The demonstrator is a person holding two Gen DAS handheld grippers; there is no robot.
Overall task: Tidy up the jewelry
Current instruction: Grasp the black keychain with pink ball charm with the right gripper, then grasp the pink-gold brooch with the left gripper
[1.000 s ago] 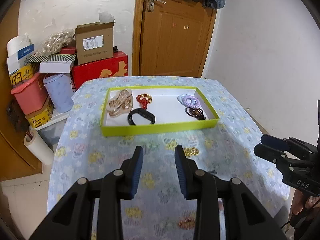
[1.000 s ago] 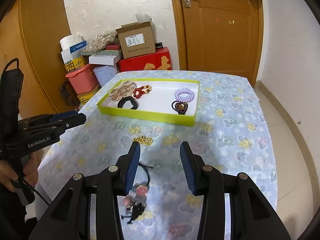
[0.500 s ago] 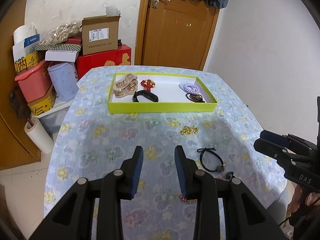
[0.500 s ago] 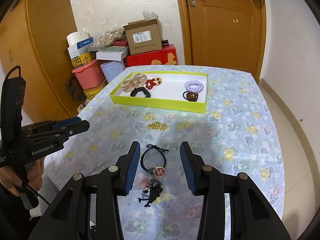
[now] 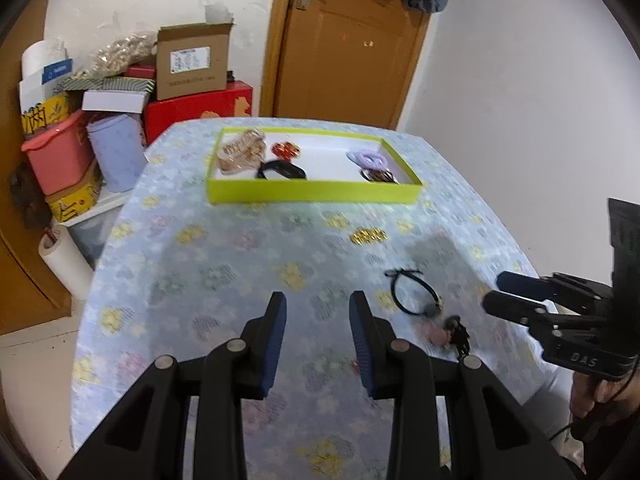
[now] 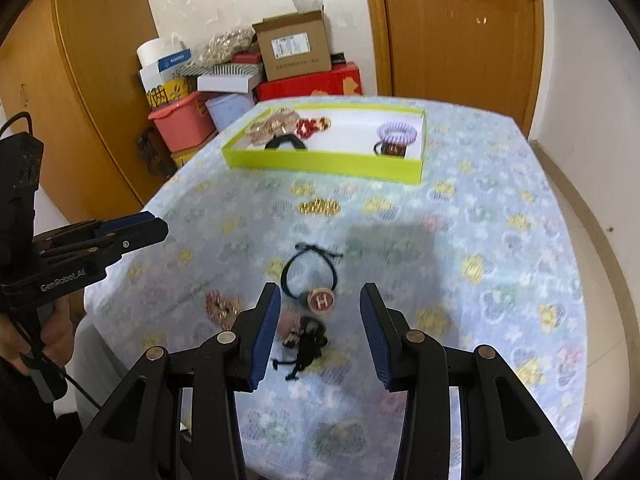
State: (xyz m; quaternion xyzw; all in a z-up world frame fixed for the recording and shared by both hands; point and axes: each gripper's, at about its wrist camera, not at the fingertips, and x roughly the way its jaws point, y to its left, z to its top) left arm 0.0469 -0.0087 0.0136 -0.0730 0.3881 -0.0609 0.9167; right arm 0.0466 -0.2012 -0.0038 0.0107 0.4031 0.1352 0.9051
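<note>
A lime-green tray (image 5: 312, 192) (image 6: 320, 160) at the table's far side holds a beige hair claw, a red bead bracelet, a black band, a purple coil tie and a dark bracelet. On the floral cloth lie a gold chain (image 6: 319, 207) (image 5: 368, 236), a black hair tie with an "H" button (image 6: 320, 300) (image 5: 416, 296), a black-and-pink charm (image 6: 306, 338) (image 5: 454, 332) and a gold brooch (image 6: 222, 308). My right gripper (image 6: 319, 334) is open above the H button and the charm. My left gripper (image 5: 318, 344) is open and empty, left of the hair tie.
Left of the table stand stacked boxes, a pink bin (image 5: 56, 156), a lavender bucket (image 5: 116, 156) and a paper roll (image 5: 64, 256). A wooden door (image 5: 348, 48) is behind the table. The cloth's front edge drops off near both grippers.
Both grippers have pulled back from the tray toward the table's near edge. The hair tie, charm and brooch have come into view. Both grippers stay open.
</note>
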